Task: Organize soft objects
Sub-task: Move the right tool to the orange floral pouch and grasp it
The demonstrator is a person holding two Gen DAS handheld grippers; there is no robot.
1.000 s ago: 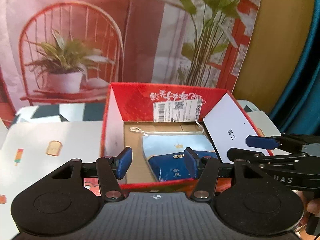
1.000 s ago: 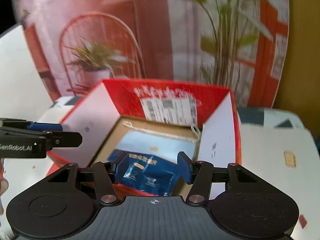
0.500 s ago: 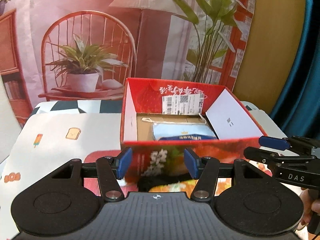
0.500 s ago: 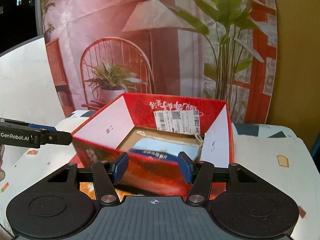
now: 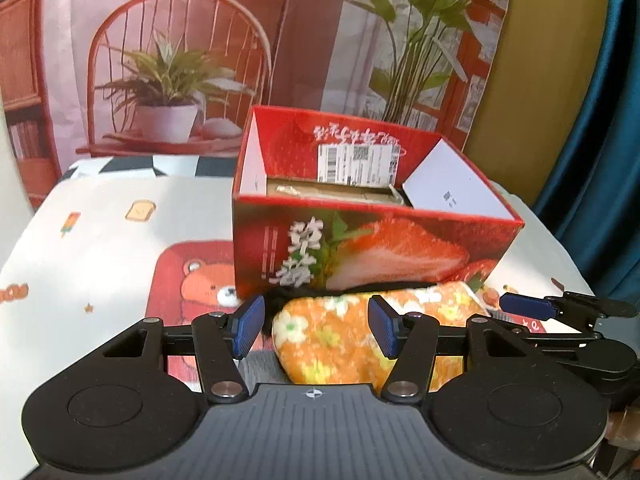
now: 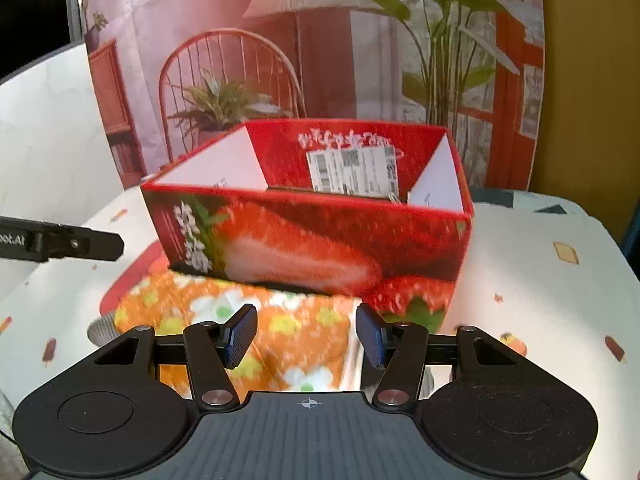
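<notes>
left gripper (image 5: 316,327): jaws apart, empty | right gripper (image 6: 306,335): jaws apart, empty | orange floral cloth (image 5: 344,340): on table (image 5: 100,240), touching strawberry box (image 5: 360,240) front

A: Setting? Home or studio?
B: Staged setup. Printed backdrop (image 5: 180,40) w/ chair, plants, lamp hangs behind table (image 5: 100,216); cartoon tablecloth; blue curtain (image 5: 592,160) at side.

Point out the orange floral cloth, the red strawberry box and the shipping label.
Cloth (image 5: 332,340): left wrist view, on its flowered top between the open jaws.
Box (image 6: 304,240): right wrist view, on the near wall's strawberry picture.
Label (image 5: 358,160): left wrist view, middle of the white sticker inside the far wall.
</notes>
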